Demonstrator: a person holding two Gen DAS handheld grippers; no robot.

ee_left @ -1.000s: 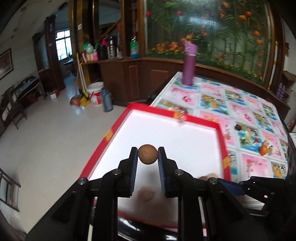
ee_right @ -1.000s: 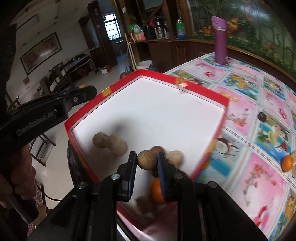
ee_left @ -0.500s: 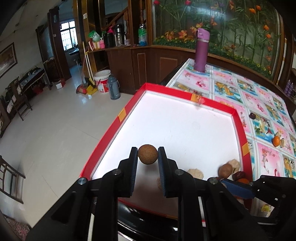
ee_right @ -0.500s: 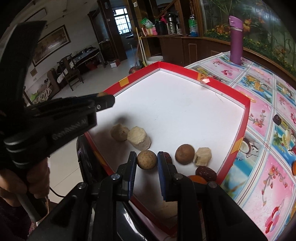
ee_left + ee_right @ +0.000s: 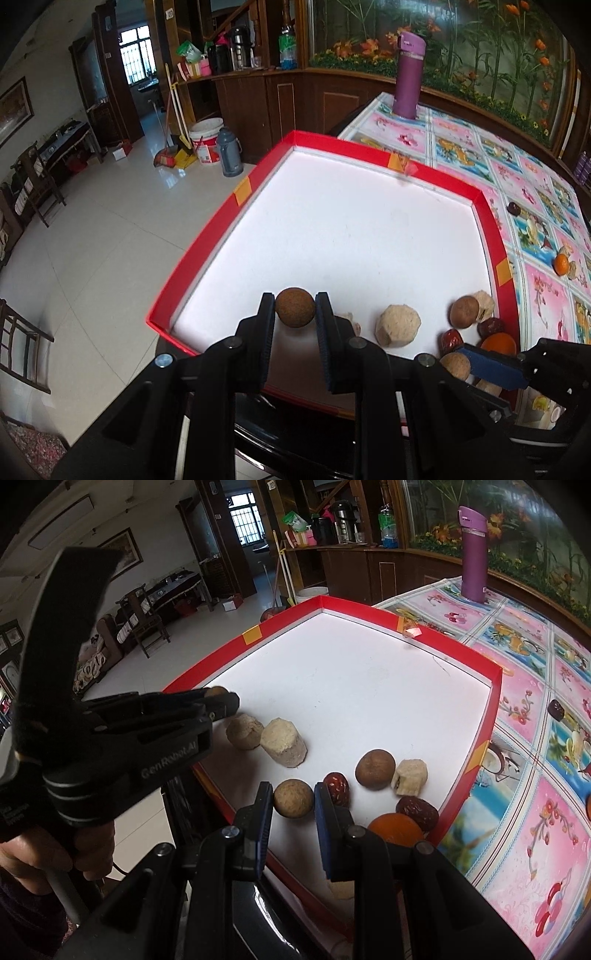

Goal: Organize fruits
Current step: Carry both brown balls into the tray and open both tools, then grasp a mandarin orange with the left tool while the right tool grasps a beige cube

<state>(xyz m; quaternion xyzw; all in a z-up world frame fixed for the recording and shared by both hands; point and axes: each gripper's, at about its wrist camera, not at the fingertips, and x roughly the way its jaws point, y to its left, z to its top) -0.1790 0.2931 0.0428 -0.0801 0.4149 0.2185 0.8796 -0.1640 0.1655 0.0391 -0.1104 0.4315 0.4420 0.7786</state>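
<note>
Pale tiled floor lies left of the bench; over the red-rimmed tray [image 5: 207, 251], the left gripper [image 5: 295, 314] clamps a brown round fruit [image 5: 295, 307] above its near-left corner, the right gripper [image 5: 294, 799] pinches a tan one [image 5: 293, 798] just beside the fruit cluster

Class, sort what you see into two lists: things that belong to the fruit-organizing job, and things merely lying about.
Job:
- red-rimmed white tray
- round brown fruit in left gripper
- round tan fruit in right gripper
- wrinkled red dates
- orange citrus fruit

Lying about:
- purple flask
- white bucket
</note>
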